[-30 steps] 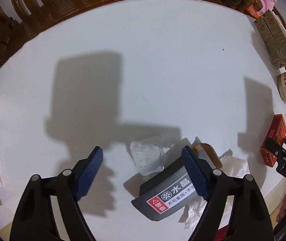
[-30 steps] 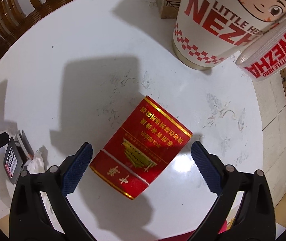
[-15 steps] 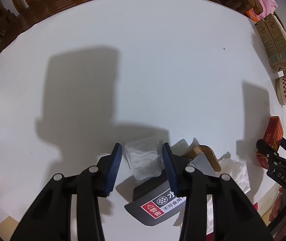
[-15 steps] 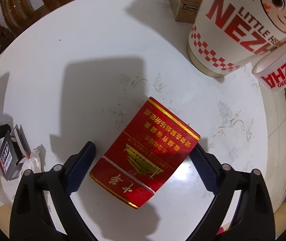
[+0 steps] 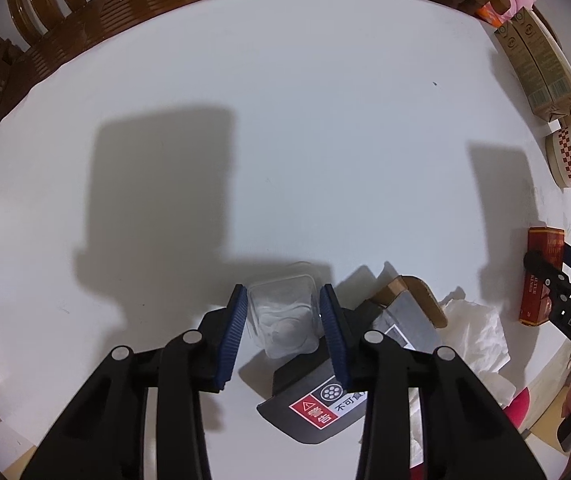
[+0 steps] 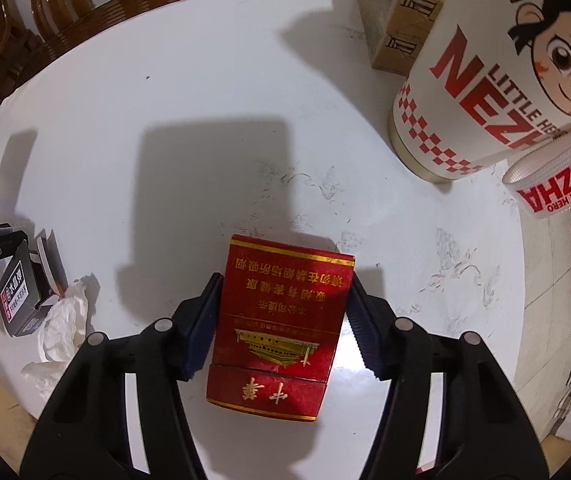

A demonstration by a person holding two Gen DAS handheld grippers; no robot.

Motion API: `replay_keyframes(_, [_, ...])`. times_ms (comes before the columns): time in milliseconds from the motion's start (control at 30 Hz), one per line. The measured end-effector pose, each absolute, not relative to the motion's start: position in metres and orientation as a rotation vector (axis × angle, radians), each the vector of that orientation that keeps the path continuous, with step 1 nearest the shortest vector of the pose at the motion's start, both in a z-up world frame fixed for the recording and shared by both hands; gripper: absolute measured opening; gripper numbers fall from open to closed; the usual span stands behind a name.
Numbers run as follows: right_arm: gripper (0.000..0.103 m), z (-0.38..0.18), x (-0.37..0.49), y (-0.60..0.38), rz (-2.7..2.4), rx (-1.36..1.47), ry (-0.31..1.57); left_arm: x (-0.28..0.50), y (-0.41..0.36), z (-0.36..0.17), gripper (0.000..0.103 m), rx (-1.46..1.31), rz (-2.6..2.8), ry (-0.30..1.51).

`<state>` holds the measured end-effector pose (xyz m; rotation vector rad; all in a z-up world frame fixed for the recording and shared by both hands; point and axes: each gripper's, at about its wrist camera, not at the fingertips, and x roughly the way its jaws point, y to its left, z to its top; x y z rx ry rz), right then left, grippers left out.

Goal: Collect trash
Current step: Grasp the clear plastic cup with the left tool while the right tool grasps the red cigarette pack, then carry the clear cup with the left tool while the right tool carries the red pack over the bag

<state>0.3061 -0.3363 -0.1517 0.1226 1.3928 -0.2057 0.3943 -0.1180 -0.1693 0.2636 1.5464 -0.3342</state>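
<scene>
My left gripper (image 5: pixel 283 324) is shut on a small clear plastic cup (image 5: pixel 281 316) just above the white table (image 5: pixel 285 140). Under and right of it lie a dark grey packet with a red warning label (image 5: pixel 317 404), a brown cardboard piece (image 5: pixel 413 296) and crumpled white tissue (image 5: pixel 477 340). My right gripper (image 6: pixel 283 320) is shut on a red cigarette pack with gold print (image 6: pixel 281 320), its blue pads pressing both long sides. The pack also shows at the right edge of the left wrist view (image 5: pixel 541 276), with the right gripper (image 5: pixel 561 304) on it.
A large white "NEZHA" paper bucket (image 6: pixel 485 80) and a second cup (image 6: pixel 557 176) stand at the table's right. Cardboard cartons (image 5: pixel 537 64) lie behind them. Wooden chairs (image 5: pixel 85 8) ring the far edge. The grey packet (image 6: pixel 17 292) and tissue (image 6: pixel 61 320) sit left of the right gripper.
My left gripper moved in and closed on the clear cup. My right gripper closed on the red pack, which turned from slanted to straight between the fingers.
</scene>
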Motion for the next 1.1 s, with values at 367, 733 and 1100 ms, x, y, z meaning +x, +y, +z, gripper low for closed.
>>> replay_keyframes(367, [0.058,-0.122,0.296,-0.324,-0.162,0.112,1.338,0.383,-0.111,-0.152,0.037,0.253,-0.321,1.514])
replay_keyframes(733, [0.058,-0.053,0.27,-0.281,-0.08,-0.007,1.207,0.338,-0.099,-0.1,0.037,0.291,-0.337,1.418])
replay_keyframes(1100, [0.058,-0.008,0.223,-0.206,0.069,-0.096,1.102,0.273,-0.057,-0.033,0.037,0.306,-0.375,1.31])
